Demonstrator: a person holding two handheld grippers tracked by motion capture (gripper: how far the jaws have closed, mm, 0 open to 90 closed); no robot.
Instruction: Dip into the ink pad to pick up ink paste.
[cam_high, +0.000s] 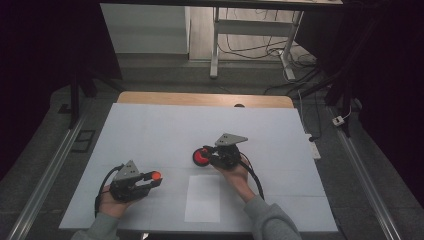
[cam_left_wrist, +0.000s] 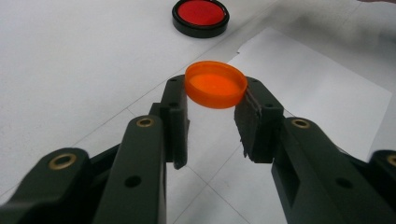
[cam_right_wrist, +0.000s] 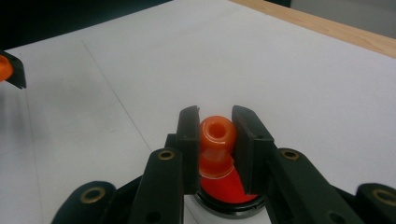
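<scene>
Left hand-held gripper (cam_left_wrist: 211, 122) pinching orange cap (cam_left_wrist: 215, 84), red dish (cam_left_wrist: 200, 17) beyond, perhaps lidded

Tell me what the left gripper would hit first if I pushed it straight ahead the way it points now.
Likely the black-rimmed red dish. The left gripper, shut on the orange cap, points roughly toward it over bare white table. Depth is hard to judge, and it may pass slightly right of the dish.

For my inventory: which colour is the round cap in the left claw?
Orange round plastic cap; left gripper view.
</scene>
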